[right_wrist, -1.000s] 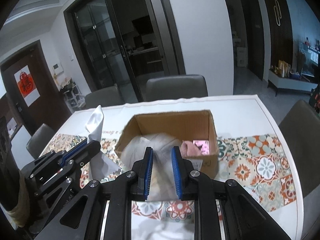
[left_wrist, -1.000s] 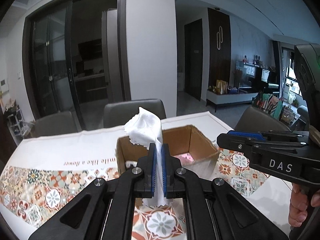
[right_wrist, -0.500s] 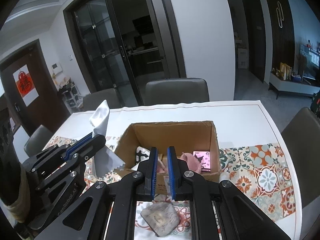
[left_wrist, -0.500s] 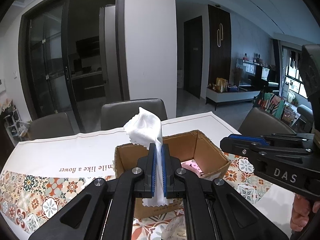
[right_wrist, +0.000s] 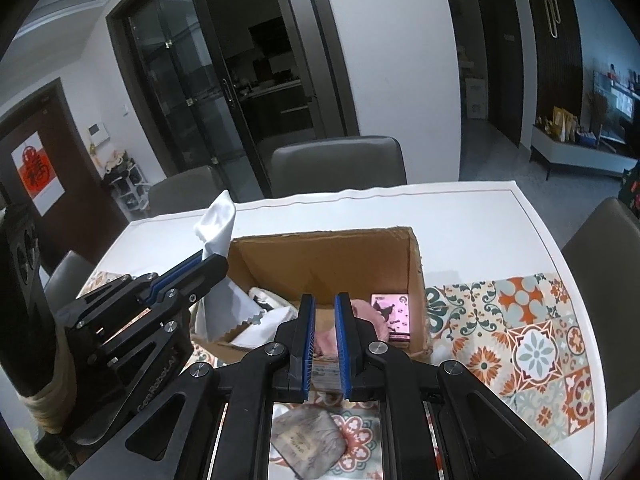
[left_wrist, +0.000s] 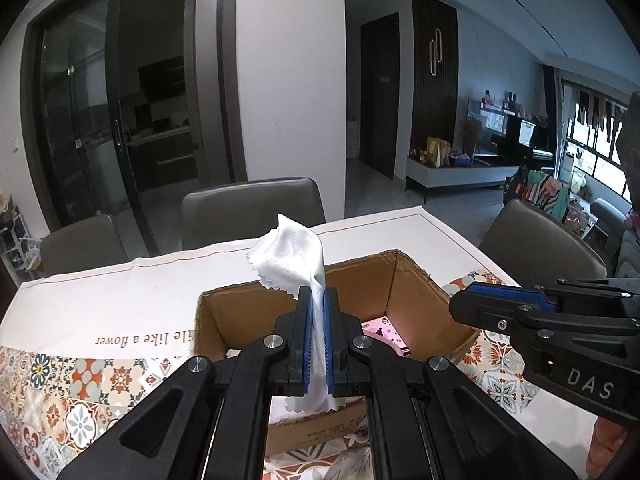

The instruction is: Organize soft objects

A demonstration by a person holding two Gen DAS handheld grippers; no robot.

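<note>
My left gripper (left_wrist: 316,312) is shut on a white cloth (left_wrist: 294,252) with a zigzag edge and holds it above the near left corner of an open cardboard box (left_wrist: 360,276). In the right wrist view the left gripper (right_wrist: 208,260) holds the cloth (right_wrist: 218,224) at the box's left wall (right_wrist: 320,260). My right gripper (right_wrist: 323,320) is empty, its jaws a narrow gap apart, above the box's front edge. The box holds a pink soft item (right_wrist: 368,316), a pink card (right_wrist: 390,312) and white soft items (right_wrist: 264,316).
A grey packaged soft item (right_wrist: 308,440) lies on the patterned tablecloth (right_wrist: 528,352) in front of the box, under my right gripper. Grey chairs (right_wrist: 336,164) stand around the white table (right_wrist: 460,224). My right gripper shows at the right of the left wrist view (left_wrist: 480,304).
The right gripper let go of the pale soft item, which fell on the table in front of the box, then narrowed. The left gripper moved the white cloth over the box.
</note>
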